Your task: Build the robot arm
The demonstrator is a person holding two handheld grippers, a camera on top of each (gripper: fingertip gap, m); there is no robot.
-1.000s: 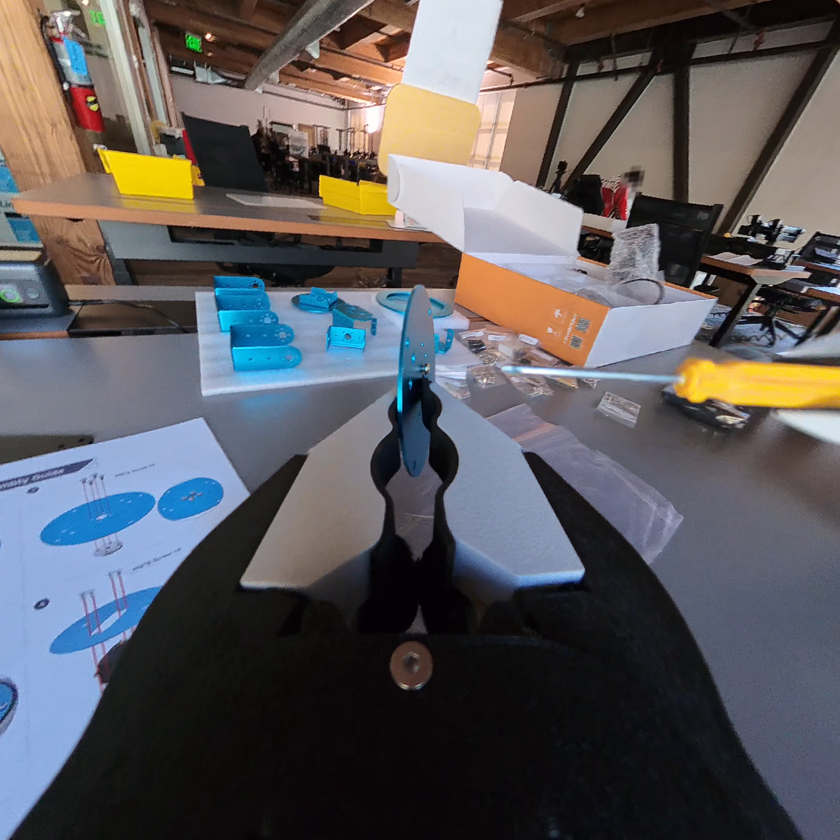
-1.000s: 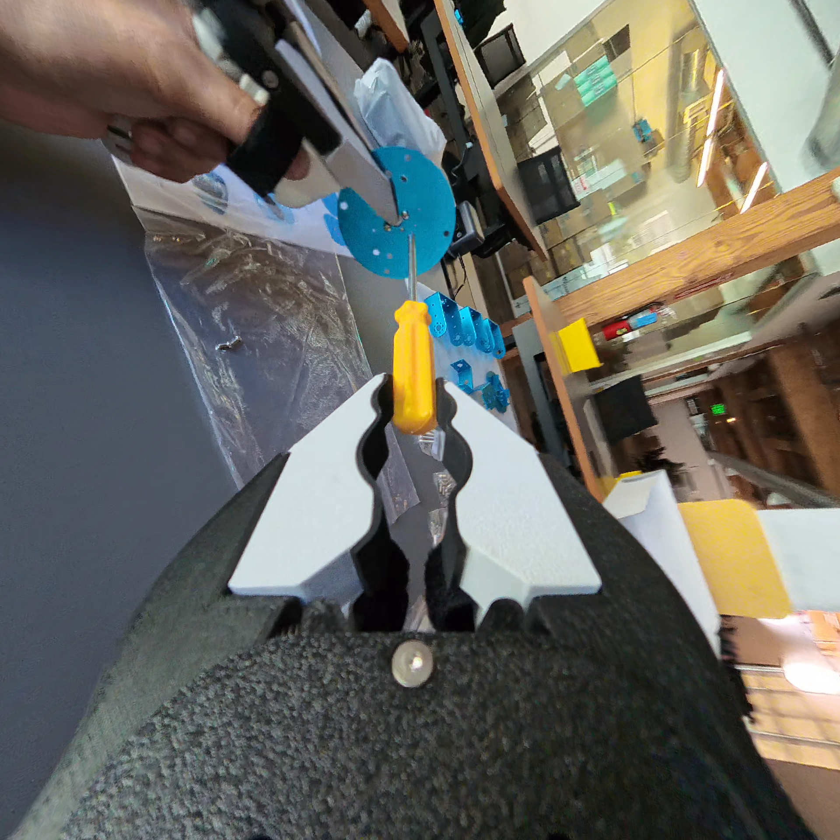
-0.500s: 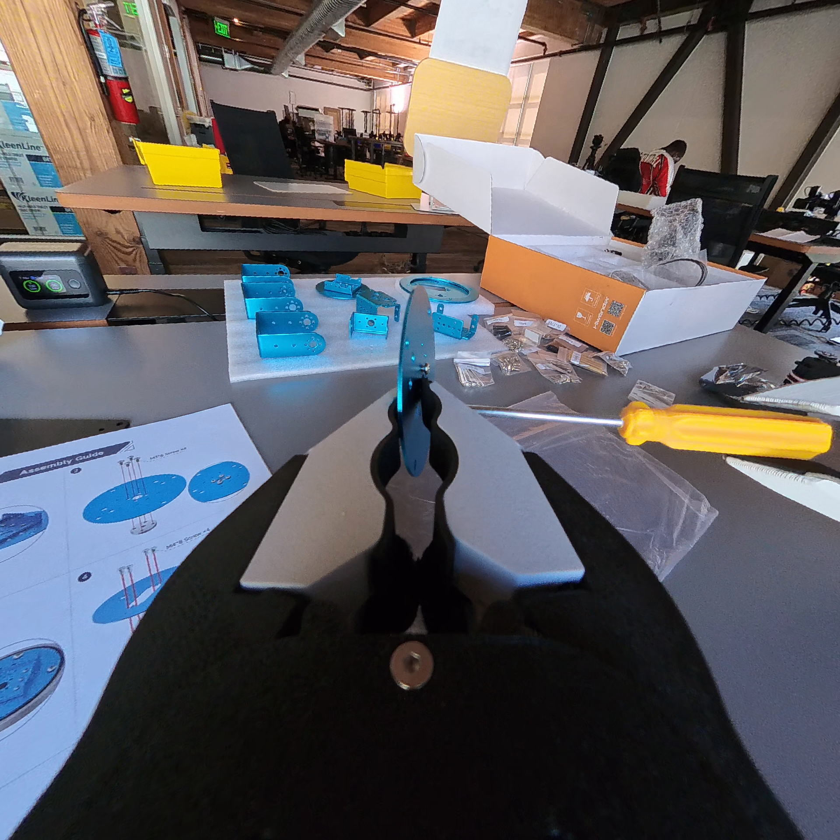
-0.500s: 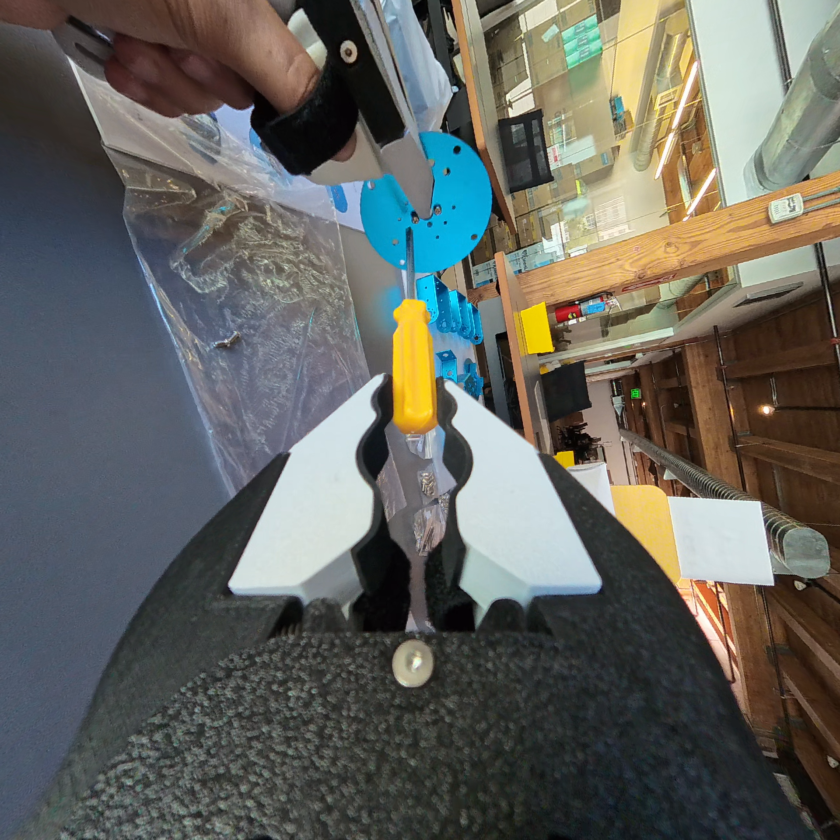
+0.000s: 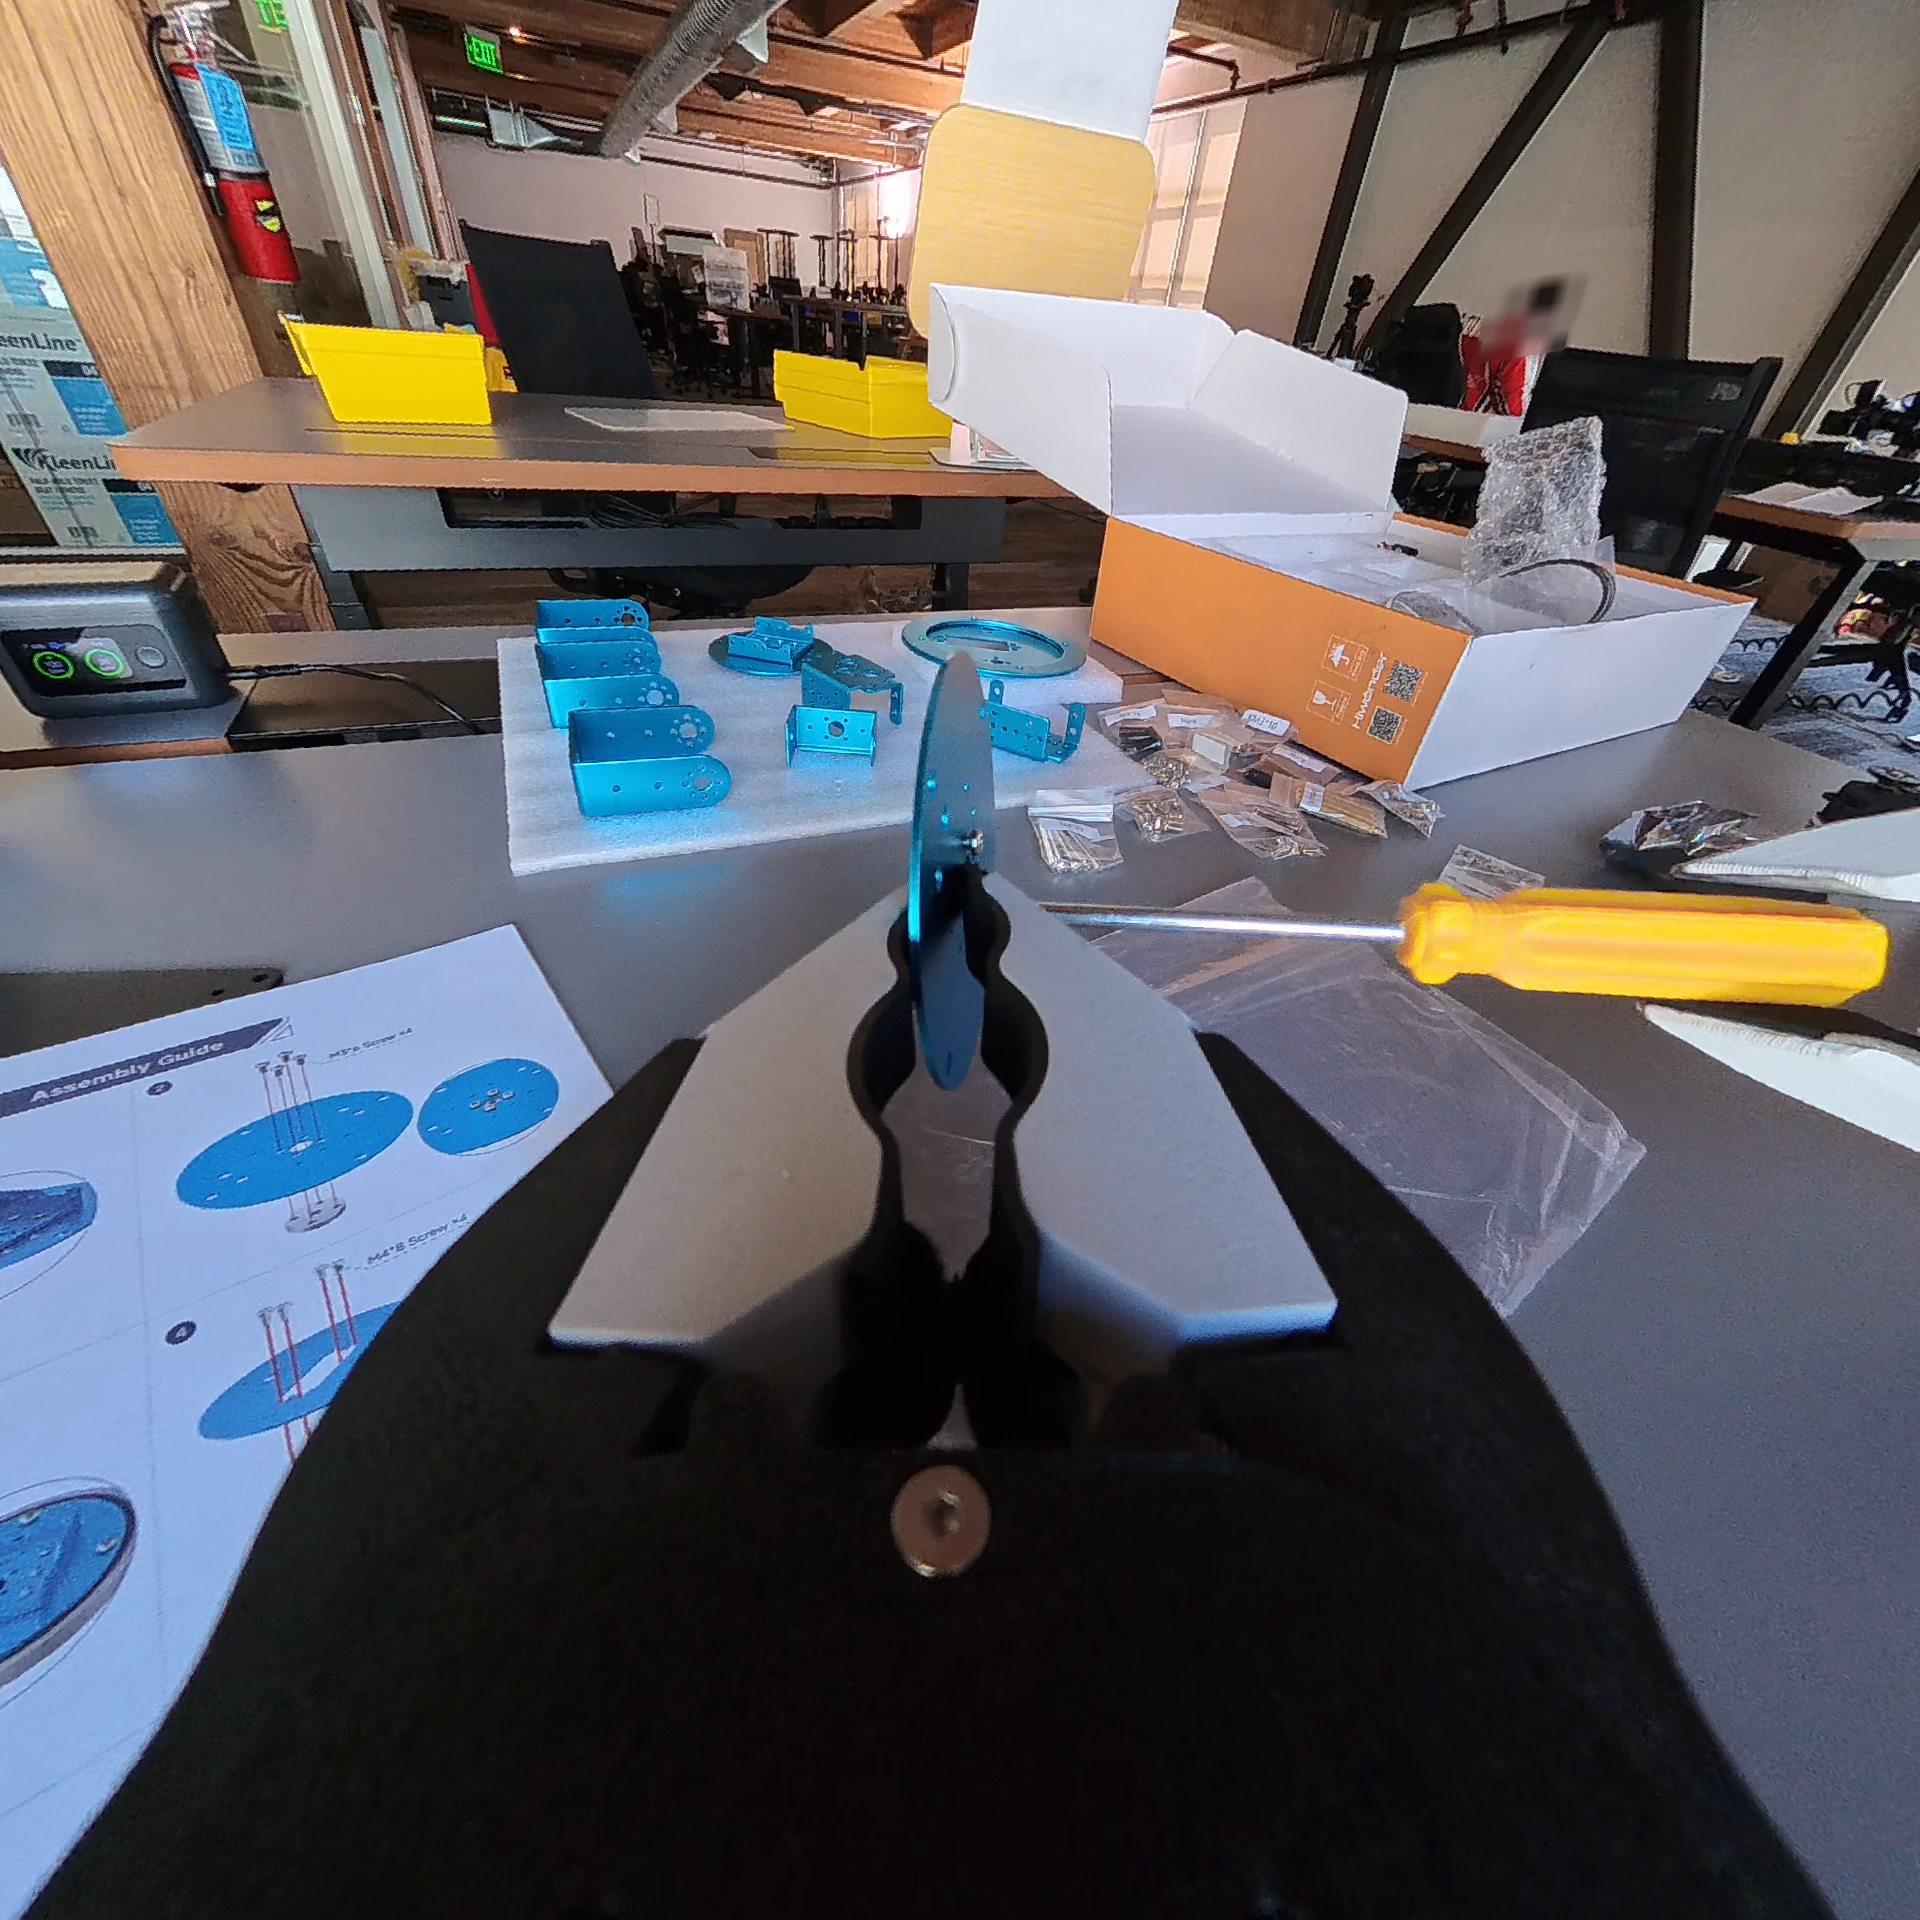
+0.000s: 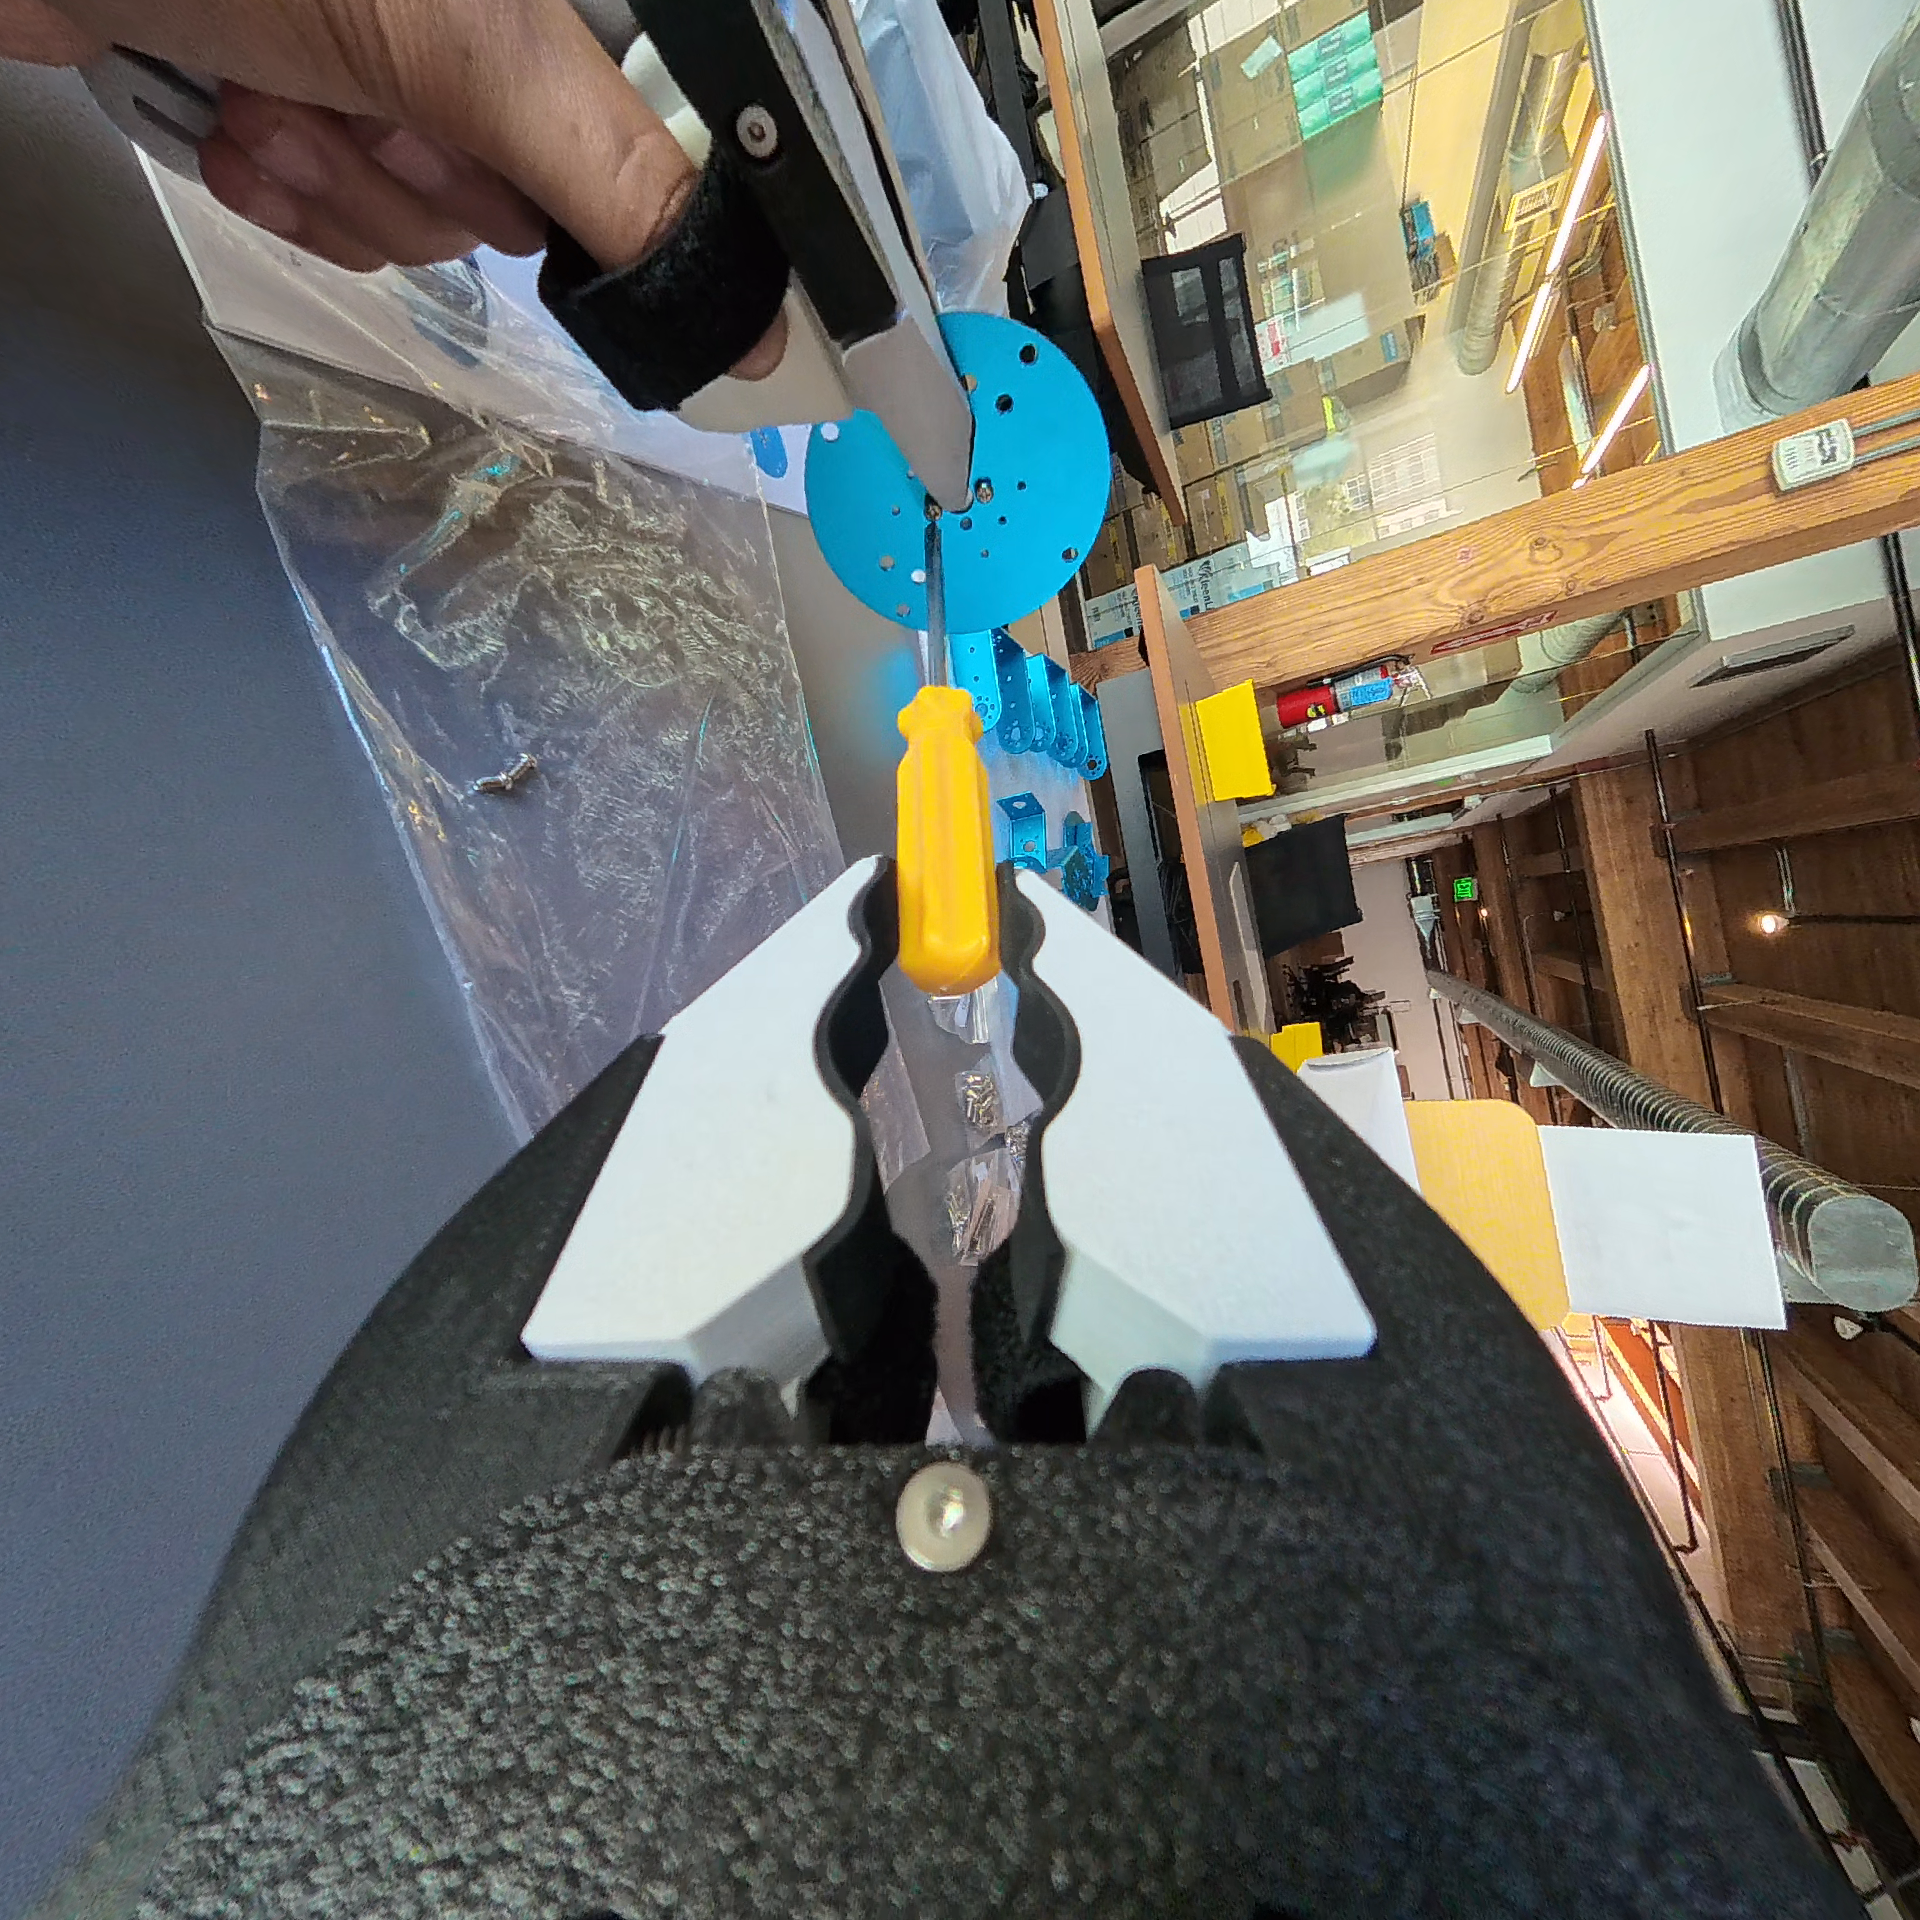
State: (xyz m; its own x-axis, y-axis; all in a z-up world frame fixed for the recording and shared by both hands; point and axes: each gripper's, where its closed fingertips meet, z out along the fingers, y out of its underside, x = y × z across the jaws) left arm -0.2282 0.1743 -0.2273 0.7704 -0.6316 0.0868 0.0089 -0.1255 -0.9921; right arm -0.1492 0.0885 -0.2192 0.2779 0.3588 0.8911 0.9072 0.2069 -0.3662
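Note:
My left gripper is shut on a round blue metal disc, held upright and edge-on above the grey table. In the right wrist view the disc shows its perforated face, pinched by the left gripper, which a person's hand holds. My right gripper is shut on the yellow handle of a screwdriver. Its metal shaft points at the disc, and the tip sits at a small screw near the disc's centre. The screwdriver comes in from the right in the left wrist view.
A clear plastic bag lies under the tools, with a loose screw on it. A white foam sheet carries several blue brackets. Small screw packets, an open orange and white box and a printed guide lie around. Some 12 centimeters of space lies between my two pairs of fingers.
Both grippers have tilted and sunk lower over the table. The screwdriver dropped from the disc's upper part, and its tip now sits lower, by the left finger.

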